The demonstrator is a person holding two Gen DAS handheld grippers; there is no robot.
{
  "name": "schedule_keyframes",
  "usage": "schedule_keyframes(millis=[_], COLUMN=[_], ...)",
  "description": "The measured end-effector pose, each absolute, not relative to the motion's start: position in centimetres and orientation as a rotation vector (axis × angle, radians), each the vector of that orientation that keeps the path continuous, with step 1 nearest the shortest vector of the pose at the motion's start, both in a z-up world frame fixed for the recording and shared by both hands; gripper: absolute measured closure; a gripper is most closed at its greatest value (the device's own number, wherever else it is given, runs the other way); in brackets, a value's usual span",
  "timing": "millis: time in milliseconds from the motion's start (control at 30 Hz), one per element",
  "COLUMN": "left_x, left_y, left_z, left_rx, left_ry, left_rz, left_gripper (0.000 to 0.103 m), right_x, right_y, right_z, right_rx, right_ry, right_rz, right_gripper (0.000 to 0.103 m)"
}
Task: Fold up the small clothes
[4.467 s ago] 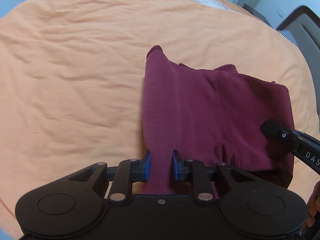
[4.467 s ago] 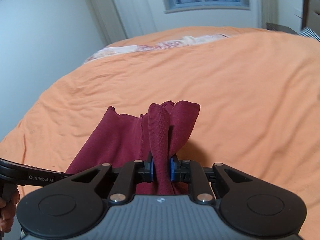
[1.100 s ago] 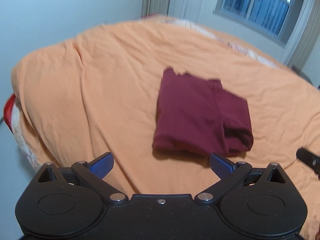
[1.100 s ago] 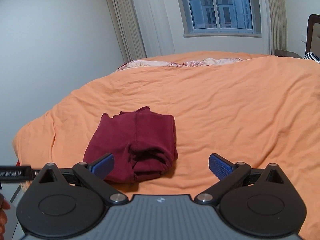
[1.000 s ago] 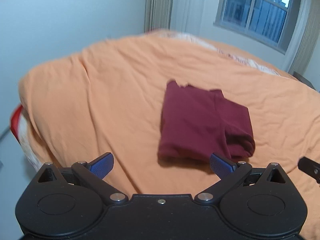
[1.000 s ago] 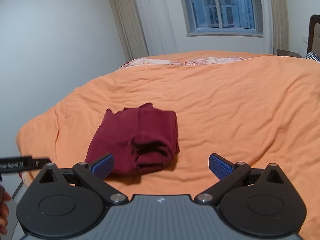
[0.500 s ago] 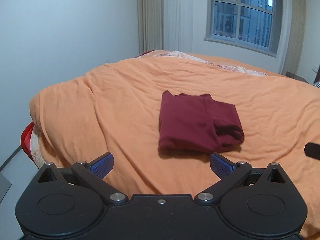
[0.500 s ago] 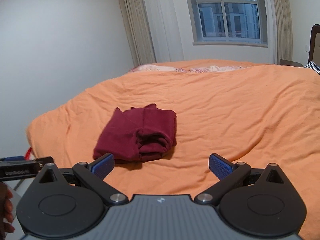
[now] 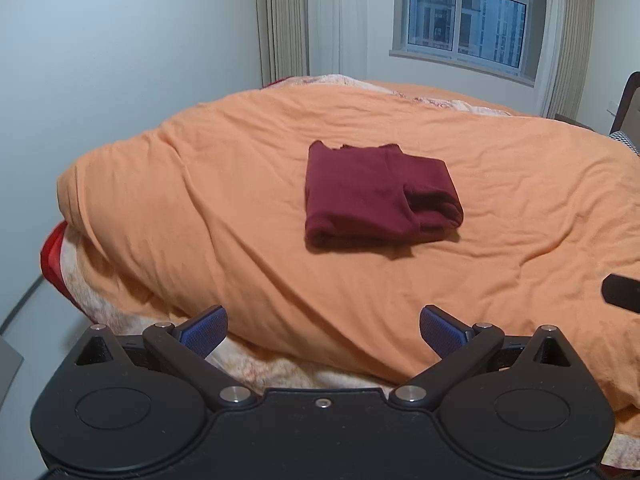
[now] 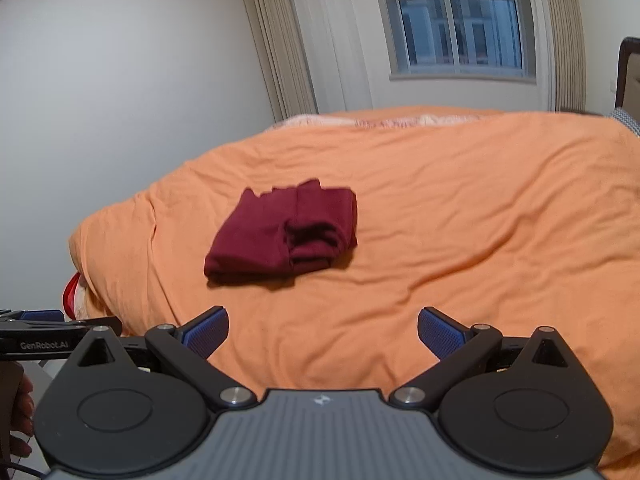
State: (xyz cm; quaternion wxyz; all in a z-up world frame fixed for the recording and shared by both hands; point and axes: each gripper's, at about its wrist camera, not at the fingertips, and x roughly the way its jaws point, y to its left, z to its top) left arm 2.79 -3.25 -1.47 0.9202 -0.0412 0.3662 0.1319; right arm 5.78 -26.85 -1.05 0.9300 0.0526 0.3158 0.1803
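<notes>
At the bottom of the left wrist view the left tongs [image 9: 323, 326] are spread wide with nothing between their blue pads, and at the bottom of the right wrist view the right tongs [image 10: 323, 326] stand the same way, wide and bare. A few seconds earlier both were pinching the maroon cloth; since then they have let go and drawn back well away from it, so the bed now fills only the middle of each frame. Beyond the tongs lies the orange bedspread [image 9: 520, 208], and on it, centre frame in the left view and left of centre in the right, sits the maroon garment [image 9: 372, 196] as a compact folded bundle, touching nothing else. Behind it, at upper right, are the window [image 9: 468, 12] and curtains. The fold looks finished.
</notes>
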Motion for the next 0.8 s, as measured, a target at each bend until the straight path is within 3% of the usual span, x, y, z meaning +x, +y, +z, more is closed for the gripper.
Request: schedule_keyframes(millis=[800], left_x=[2.56], left_y=[-3.01], left_z=[-1.11], left_rx=[-0.097], left_ry=[0.745], left_rz=[0.279], left_gripper=[0.001], right_x=[5.81], right_y=[-26.96], right_z=[-1.36], right_rx=[0.121], right_ry=[0.682], right_rz=[0.393], right_gripper=[0.0])
